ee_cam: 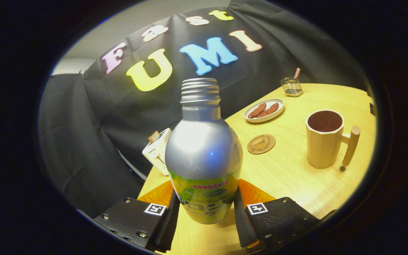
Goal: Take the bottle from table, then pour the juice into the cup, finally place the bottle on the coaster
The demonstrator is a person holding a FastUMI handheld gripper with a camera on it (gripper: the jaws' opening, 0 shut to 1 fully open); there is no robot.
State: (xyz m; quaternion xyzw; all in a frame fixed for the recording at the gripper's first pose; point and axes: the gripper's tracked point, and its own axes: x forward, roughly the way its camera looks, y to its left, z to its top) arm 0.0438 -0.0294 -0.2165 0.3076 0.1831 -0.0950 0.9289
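Gripper (207, 209) fingers apparently clamped on uncapped bottle (204, 156); pour step next: carry right to cup (324, 138), tilt; coaster (261, 143) waits between.

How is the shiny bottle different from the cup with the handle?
The bottle is silver metal with a green label; the cup is plain cream. The bottle narrows to a threaded neck with no cap; the cup has a wide mouth and a wooden handle. The bottle sits between the fingers of the tool, which touch its sides; the cup stands alone, beyond the coaster. Both are upright and open on top.
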